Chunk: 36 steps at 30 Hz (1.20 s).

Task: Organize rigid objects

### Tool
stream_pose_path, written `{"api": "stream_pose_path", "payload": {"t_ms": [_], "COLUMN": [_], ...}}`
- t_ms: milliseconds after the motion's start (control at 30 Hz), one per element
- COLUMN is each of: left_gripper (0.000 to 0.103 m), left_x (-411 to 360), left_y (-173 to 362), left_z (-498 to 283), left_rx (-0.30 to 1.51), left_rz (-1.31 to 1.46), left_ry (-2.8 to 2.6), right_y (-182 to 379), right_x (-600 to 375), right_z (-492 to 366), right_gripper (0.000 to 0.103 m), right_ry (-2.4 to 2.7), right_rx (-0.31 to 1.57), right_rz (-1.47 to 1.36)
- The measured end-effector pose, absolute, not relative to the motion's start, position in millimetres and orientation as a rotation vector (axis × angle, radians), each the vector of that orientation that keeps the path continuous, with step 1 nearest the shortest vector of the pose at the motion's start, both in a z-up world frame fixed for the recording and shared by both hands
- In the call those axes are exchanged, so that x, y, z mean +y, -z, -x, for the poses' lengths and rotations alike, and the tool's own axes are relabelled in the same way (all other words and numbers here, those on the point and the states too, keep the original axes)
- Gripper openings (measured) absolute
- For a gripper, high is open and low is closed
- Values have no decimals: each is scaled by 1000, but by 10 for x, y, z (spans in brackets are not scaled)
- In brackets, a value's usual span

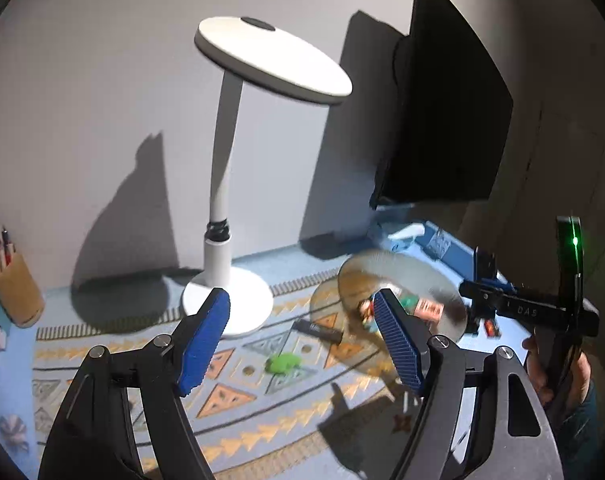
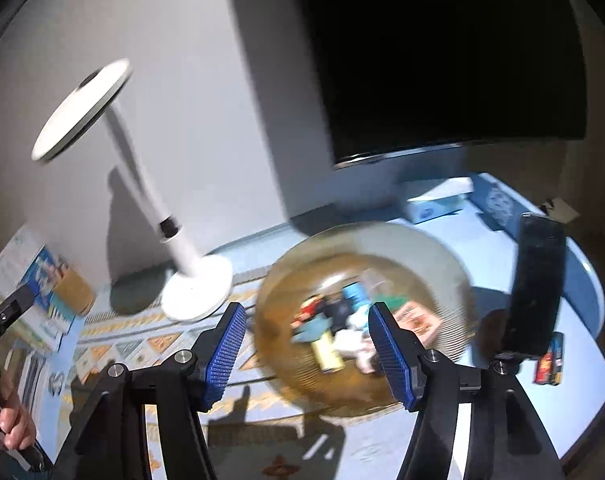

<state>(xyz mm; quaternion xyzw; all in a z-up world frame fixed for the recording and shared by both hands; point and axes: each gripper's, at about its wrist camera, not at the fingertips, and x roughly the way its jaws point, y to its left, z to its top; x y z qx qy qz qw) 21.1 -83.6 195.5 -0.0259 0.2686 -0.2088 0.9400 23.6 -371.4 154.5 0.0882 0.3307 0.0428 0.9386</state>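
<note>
The left gripper (image 1: 302, 336) is held with its blue pads spread wide and nothing between them. Just ahead of it and slightly below, a small green object (image 1: 283, 362) lies on the patterned mat (image 1: 230, 396), and a little further ahead to the right a dark, slim bar-shaped object (image 1: 319, 330) lies on the same mat. Beyond the right pad a translucent ribbed bowl (image 1: 442, 280) is seen, with several small items already collected in it. The white lamp (image 1: 226, 304) stands ahead to the left, its base near the left pad.

The right gripper (image 2: 306, 332) is likewise spread and empty, poised directly over the bowl (image 2: 442, 248). Both views are blurred, so the items in the bowl cannot be named with certainty.

The step in hand is judged to be the gathering of loose objects into the bowl, with two pieces left on the mat. A descent of the left gripper over the green object is called for next, the pads being closed squarely on it before it is carried rightward to the bowl.
</note>
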Motion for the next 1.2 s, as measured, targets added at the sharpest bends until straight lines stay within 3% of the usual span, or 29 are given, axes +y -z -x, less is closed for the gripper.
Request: {"api": "stream_pose_path", "payload": {"t_ms": [367, 700, 967, 1167, 1200], "left_gripper": [78, 78, 77, 70, 63], "left_x": [-859, -1054, -1366, -1396, -1411], "left_y": [-1557, -641, -244, -155, -145], "left_z": [-263, -784, -1130, -1355, -1367], "left_rx": [630, 837, 884, 914, 911], "left_rz": [-84, -162, -235, -152, -157], "left_ry": [486, 536, 571, 623, 623], "right_y": [-1211, -252, -52, 73, 63], "right_x": [-3013, -2930, -3052, -3043, -3042], "right_z": [-297, -546, -960, -1149, -1174], "right_gripper": [62, 62, 62, 62, 62], "right_ry": [-181, -72, 24, 93, 107], "right_rx": [752, 869, 858, 849, 837], "right_rz": [-122, -423, -533, -571, -571]}}
